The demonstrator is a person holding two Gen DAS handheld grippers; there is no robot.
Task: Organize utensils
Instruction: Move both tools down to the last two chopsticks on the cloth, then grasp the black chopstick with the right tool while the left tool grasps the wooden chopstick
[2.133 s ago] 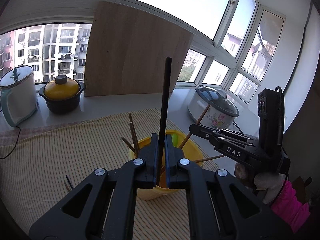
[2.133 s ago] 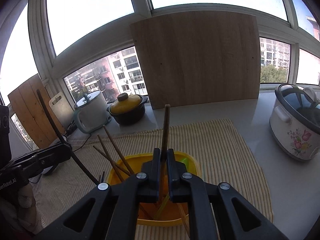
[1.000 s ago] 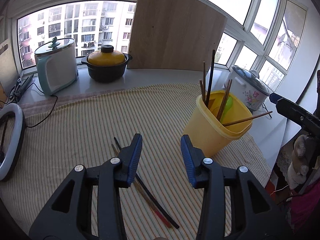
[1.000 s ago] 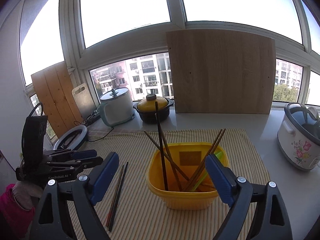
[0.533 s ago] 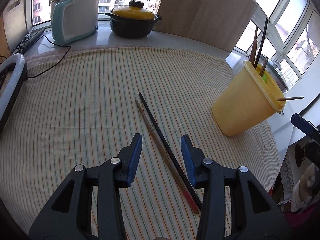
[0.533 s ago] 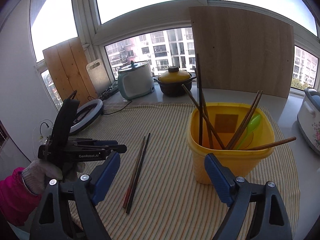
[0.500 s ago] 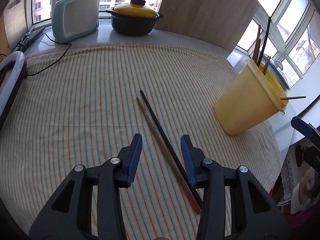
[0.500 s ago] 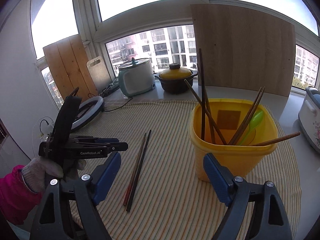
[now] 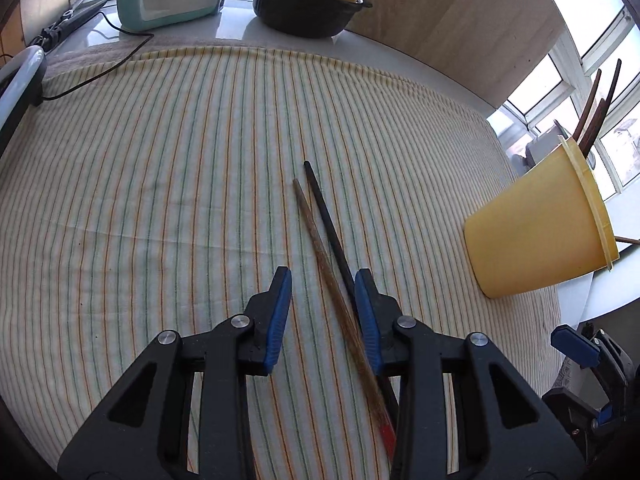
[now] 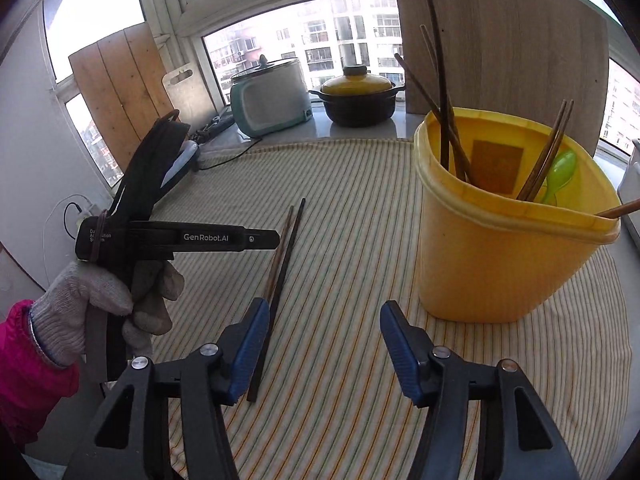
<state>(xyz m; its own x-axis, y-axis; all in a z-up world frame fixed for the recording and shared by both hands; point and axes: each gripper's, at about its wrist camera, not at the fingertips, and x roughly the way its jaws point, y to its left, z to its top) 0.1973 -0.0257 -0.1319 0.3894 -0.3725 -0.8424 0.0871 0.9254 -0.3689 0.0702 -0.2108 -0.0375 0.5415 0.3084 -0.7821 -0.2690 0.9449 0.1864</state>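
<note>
Two chopsticks lie side by side on the striped cloth: a brown one [image 9: 316, 236] and a black one [image 9: 326, 216]. They also show in the right wrist view, brown [image 10: 280, 248] and black [image 10: 286, 256]. My left gripper [image 9: 323, 280] is open, low over the cloth, with both chopsticks running between its fingers. My right gripper [image 10: 324, 316] is open and empty, just right of the chopsticks. A yellow container [image 10: 508, 236] holds several chopsticks and a green spoon [image 10: 560, 172]; it also shows in the left wrist view [image 9: 536, 232].
A teal cooker [image 10: 272, 96], a black pot with a yellow lid [image 10: 360, 96] and a wooden board [image 10: 500, 40] stand along the window sill. A ring light [image 9: 16, 80] and a cable lie at the cloth's left edge.
My left gripper has come down and forward over the two lying chopsticks, which now sit between its fingers. My right gripper has moved lower and closer to the cloth beside the yellow container.
</note>
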